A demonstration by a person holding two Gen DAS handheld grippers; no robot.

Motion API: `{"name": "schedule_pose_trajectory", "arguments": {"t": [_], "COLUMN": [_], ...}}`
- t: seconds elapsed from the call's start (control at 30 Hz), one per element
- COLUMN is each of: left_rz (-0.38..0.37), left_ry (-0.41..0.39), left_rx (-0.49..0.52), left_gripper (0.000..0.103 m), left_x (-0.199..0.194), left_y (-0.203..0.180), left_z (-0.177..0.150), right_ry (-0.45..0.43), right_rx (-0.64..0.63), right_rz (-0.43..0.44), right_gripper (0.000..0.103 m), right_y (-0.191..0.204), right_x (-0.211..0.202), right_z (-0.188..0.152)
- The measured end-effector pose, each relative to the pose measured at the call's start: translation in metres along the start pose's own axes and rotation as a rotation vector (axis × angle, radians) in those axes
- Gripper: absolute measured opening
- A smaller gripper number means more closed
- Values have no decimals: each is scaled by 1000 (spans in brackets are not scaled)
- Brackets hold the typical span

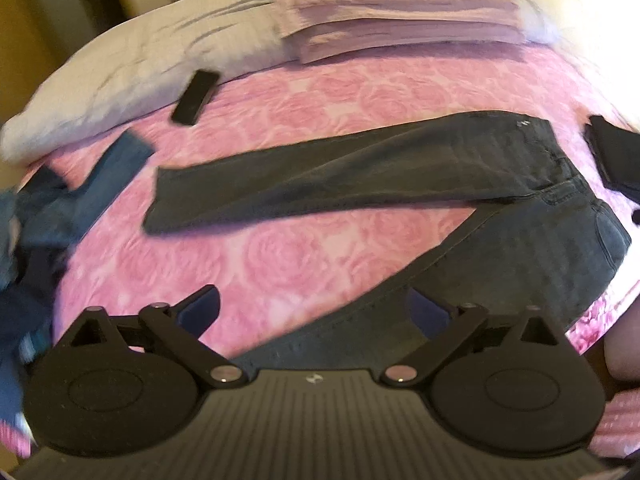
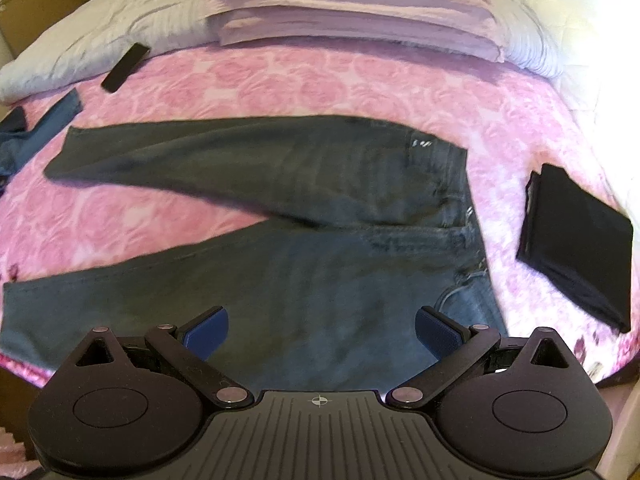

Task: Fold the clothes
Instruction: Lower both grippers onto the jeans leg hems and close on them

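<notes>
Dark grey denim jeans (image 2: 280,208) spread flat across the pink rose-patterned bed cover (image 2: 360,88).
Both the left claw (image 1: 314,312) and right claw (image 2: 322,334) gape wide and empty above the jeans; a folded black garment (image 2: 576,244) lies centre right.

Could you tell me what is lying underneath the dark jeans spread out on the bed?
The dark jeans lie directly on the pink rose-patterned bedspread, which shows between the two splayed legs and all around them. Whether anything else sits beneath the denim cannot be seen, since the fabric covers it.

Bare bedspread (image 2: 360,80) beyond jeans (image 2: 280,272); phone (image 2: 125,67) far left, folded black garment (image 2: 576,240) right.
</notes>
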State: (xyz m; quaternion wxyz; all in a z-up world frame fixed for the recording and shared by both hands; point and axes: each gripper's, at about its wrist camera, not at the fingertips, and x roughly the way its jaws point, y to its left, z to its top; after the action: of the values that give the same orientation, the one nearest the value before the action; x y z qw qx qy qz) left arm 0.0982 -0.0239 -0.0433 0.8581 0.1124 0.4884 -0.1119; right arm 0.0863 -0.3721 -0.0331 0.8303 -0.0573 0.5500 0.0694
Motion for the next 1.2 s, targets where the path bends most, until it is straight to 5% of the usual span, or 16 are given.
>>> {"name": "schedule_pose_trajectory", "arguments": {"t": [0.37, 0.5, 0.67, 0.83, 1.2], "left_rz": [-51, -61, -73, -148, -331], "left_ry": [-30, -37, 50, 135, 257], "left_rx": [237, 403, 562, 700, 893], "left_gripper": [97, 97, 87, 71, 65], "left_x": [153, 213, 282, 335, 390], "left_y": [86, 120, 152, 170, 169], "left_z": [94, 117, 135, 143, 165], "right_ry": [6, 22, 49, 76, 146], "right_rx": [-82, -169, -284, -380, -527], "right_rz": [0, 3, 25, 61, 99], "right_gripper": [102, 102, 83, 82, 75], "right_y": [-11, -13, -21, -39, -95], "right_x": [68, 105, 160, 214, 284], "right_z": [88, 119, 152, 183, 229]}}
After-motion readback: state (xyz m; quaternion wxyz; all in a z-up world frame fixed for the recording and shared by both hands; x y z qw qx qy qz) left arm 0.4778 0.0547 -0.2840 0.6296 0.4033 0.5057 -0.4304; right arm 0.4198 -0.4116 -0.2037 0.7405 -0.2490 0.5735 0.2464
